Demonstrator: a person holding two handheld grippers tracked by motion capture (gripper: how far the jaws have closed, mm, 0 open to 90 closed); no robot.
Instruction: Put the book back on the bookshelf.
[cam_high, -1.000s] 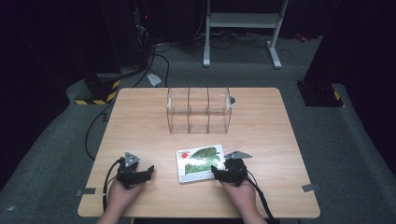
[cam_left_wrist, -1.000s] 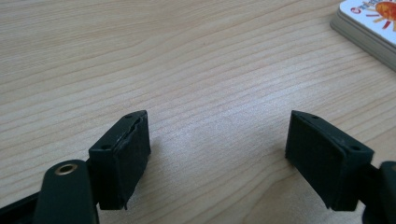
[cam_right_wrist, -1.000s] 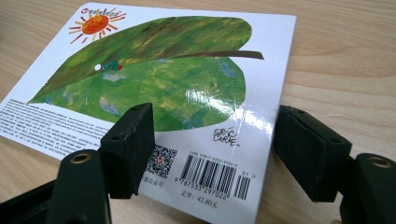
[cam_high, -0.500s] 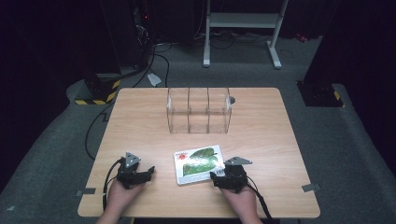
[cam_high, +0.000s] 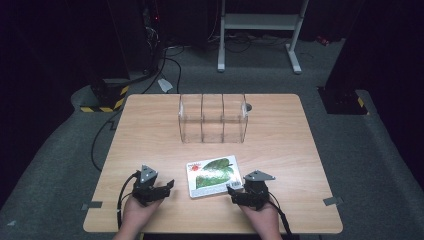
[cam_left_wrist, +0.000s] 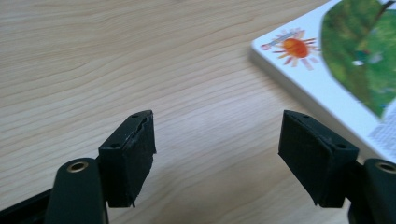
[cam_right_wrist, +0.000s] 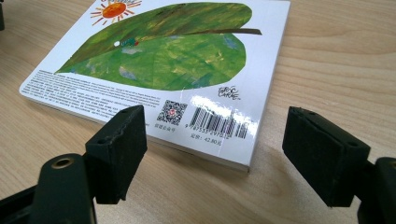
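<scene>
Your right gripper (cam_high: 234, 192) has slid back off the book (cam_high: 212, 175) since a second ago; its jaws now gape just short of the barcode corner, gripping nothing. Your left gripper (cam_high: 167, 186) rests released, the book lying flat just ahead to its right on the table (cam_high: 150, 130).

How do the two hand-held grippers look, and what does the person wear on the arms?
Both are black. The left hand-held gripper and the right hand-held gripper each carry a grey three-cornered plate on top and trail a black cable toward the person. In the gripper views, each has two blocky black pads with small screw holes, on arms with a brass-coloured rivet. The forearms are bare; no sleeves show.
</scene>
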